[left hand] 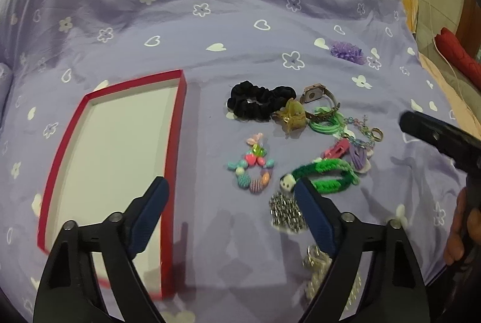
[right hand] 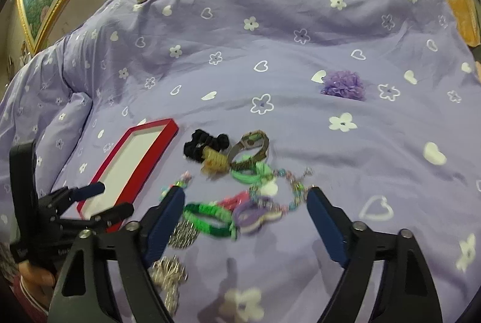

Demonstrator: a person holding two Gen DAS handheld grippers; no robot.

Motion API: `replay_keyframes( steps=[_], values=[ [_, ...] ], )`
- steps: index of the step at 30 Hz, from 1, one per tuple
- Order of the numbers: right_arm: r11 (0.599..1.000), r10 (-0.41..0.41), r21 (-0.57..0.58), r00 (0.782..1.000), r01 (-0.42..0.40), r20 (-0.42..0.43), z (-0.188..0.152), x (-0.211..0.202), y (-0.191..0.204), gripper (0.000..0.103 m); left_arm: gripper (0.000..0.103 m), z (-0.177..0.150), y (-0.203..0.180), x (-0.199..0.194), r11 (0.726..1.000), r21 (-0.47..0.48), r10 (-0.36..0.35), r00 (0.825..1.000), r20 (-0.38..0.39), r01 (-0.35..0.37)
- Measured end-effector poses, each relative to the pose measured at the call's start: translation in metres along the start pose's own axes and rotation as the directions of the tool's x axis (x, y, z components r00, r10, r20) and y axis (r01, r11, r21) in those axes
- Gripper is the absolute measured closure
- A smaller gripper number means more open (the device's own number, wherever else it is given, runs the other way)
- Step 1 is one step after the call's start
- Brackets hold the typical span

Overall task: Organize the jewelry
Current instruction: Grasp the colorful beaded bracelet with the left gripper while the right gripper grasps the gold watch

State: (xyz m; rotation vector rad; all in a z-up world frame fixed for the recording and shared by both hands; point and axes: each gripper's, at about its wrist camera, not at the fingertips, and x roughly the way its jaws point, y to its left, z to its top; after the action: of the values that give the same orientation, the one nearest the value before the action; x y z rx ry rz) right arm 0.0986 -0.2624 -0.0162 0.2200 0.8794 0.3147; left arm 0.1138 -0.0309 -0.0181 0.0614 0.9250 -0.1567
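Sorting has not begun: both tongs, left tongs [left hand: 231, 187] and right tongs [right hand: 245, 196], gape empty, red-rimmed tray [left hand: 176, 124] at lower left bare, so next comes closing on the green braided bracelet [right hand: 210, 220].

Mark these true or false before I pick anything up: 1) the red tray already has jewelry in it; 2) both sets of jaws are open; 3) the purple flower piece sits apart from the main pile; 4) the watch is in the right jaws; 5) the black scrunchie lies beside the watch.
1) False. The red tray shows only its bare white floor.
2) True. The left gripper and right gripper both stand open, holding nothing.
3) True. The purple flower piece lies alone, farther up the bedspread.
4) False. The watch lies on the bedspread.
5) True. The black scrunchie is next to it.
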Motion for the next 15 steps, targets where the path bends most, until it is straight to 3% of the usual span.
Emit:
replay_keyframes(
  steps=[5,12,15],
  values=[
    [0.999,0.012,0.033,0.999,-0.011,-0.044,0.021,0.039,-0.013,0.045,0.023,0.014,-0.002,0.026,0.999,0.031,-0.016,0.999,-0.044,0.018],
    [0.998,0.021,0.053,0.993,-0.015,-0.117,0.04,0.09,-0.021,0.05,0.024,0.023,-0.001,0.062,0.998,0.052,-0.019,0.993,-0.114,0.025],
    [0.998,0.014,0.059,0.988,-0.005,-0.156,0.041,0.109,-0.024,0.057,0.035,0.022,-0.002,0.076,0.998,0.053,-0.034,0.988,-0.15,0.043]
  ],
)
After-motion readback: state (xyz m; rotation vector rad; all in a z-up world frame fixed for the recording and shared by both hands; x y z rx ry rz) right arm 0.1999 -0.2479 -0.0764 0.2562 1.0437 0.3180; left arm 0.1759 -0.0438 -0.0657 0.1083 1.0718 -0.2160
